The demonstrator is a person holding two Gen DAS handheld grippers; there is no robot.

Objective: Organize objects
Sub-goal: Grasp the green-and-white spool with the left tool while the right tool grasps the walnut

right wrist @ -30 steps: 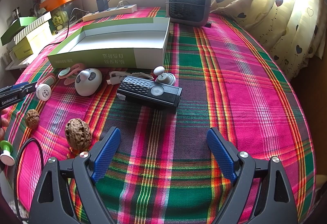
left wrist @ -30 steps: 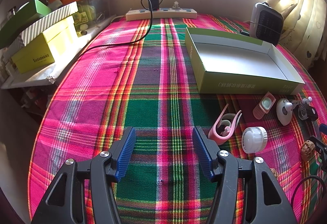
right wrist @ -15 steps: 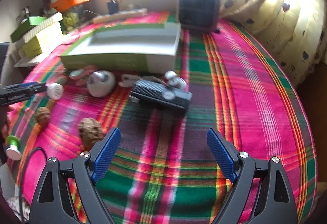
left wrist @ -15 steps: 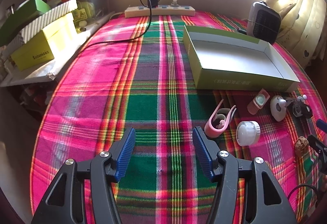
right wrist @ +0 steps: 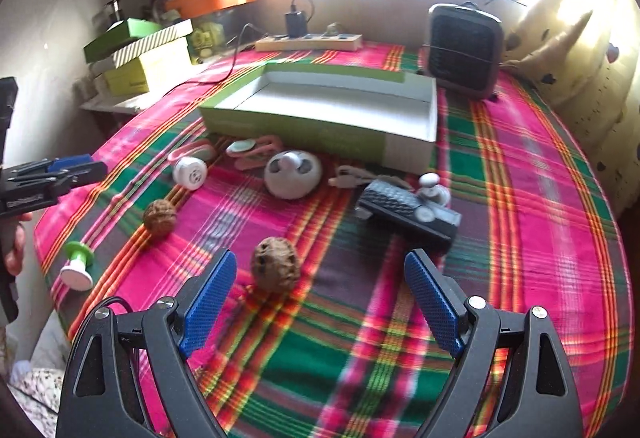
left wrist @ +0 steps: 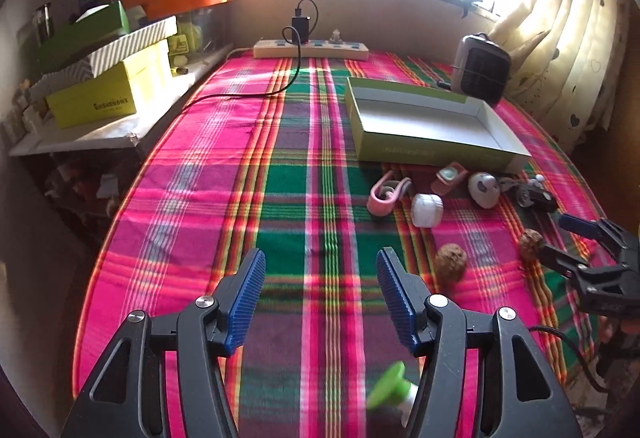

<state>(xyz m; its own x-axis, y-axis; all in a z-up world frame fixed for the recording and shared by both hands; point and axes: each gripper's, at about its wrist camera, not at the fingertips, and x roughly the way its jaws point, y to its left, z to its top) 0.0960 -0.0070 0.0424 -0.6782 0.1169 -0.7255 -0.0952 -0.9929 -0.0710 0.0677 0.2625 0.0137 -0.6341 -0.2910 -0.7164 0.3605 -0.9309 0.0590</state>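
Brown wrinkled walnut (right wrist: 275,264) sat on plaid cloth (right wrist: 520,198), just ahead of right gripper (right wrist: 320,294), jaws spread, empty. Left gripper (left wrist: 318,296) also spread, empty.

The green-and-white spool (left wrist: 390,384) sat blurred, half hidden behind the left gripper's finger (left wrist: 400,302). The box's lettering (left wrist: 408,150) was too small to read. The right gripper (left wrist: 576,238) ran off frame.

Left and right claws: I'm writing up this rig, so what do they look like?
Both match. The left claw and right claw have black plastic frames with triangular cut-outs, silver round screw heads, and blue ribbed pads on the fingers. A thin black cable loops beside the right claw.
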